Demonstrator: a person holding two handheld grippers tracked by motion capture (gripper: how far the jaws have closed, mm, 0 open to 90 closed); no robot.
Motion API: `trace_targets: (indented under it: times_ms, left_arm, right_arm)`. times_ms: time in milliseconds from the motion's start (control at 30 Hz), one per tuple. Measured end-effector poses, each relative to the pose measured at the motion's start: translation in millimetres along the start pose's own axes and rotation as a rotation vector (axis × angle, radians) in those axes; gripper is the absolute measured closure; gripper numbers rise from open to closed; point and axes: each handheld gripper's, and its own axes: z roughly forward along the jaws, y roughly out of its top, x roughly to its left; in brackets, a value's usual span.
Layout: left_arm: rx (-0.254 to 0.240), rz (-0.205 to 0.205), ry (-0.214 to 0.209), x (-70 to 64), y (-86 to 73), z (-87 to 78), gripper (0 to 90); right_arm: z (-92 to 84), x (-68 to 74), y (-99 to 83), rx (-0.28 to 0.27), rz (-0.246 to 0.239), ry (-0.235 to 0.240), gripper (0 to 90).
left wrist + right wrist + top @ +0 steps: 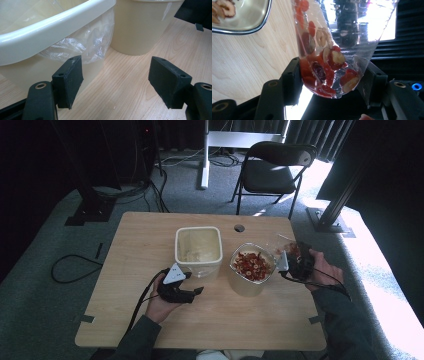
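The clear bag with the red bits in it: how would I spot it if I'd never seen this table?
Start at the wooden table and find the two cream tubs in its middle. Go to the tub holding red dried fruit slices, then just past it to the right gripper. The clear bag sits pinched in its jaws: see-through plastic, not a tub, with a few red slices inside.

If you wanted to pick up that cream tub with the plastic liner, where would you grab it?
Probably the cream tub by its thick rolled rim, from above on the near side, one jaw inside and one outside. The walls look too wide to span, and the left gripper waits open beside it.
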Motion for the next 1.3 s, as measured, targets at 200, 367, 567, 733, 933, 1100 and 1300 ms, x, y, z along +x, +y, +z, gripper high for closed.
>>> trace_targets:
  times_ms: [200, 367, 567, 733, 933, 1100, 1300]
  left_arm:
    - [-0.001, -0.001, -0.002, -0.3, -0.1, 1.0, 28.2]
    - [-0.002, 0.000, -0.002, 0.0, 0.1, 0.5, 28.2]
    - [-0.004, -0.001, -0.003, 0.2, 0.3, 0.3, 28.2]
    - [-0.006, -0.003, -0.005, 0.1, 0.3, 0.9, 28.2]
    - [-0.006, -0.004, -0.008, -0.4, 0.2, 1.9, 28.2]
    - [-0.006, -0.004, -0.006, 0.0, 0.2, 1.8, 28.3]
    - [-0.008, -0.005, -0.008, -0.2, 0.3, 2.1, 28.3]
  right_arm:
    - [-1.8, 1.8, 6.9, 0.010, -0.080, -0.030, 42.9]
    - [-2.7, 1.7, 12.1, 0.021, -0.144, -0.051, 42.9]
    - [-1.9, 2.4, 15.7, 0.039, -0.213, -0.073, 42.9]
    - [-2.7, 2.8, 18.9, 0.042, -0.260, -0.087, 42.9]
    - [-5.1, 3.1, 23.7, 0.046, -0.318, -0.112, 42.9]
    - [-6.7, 4.3, 25.7, 0.055, -0.371, -0.141, 42.9]
    - [-8.8, 4.9, 28.7, 0.056, -0.410, -0.160, 42.9]
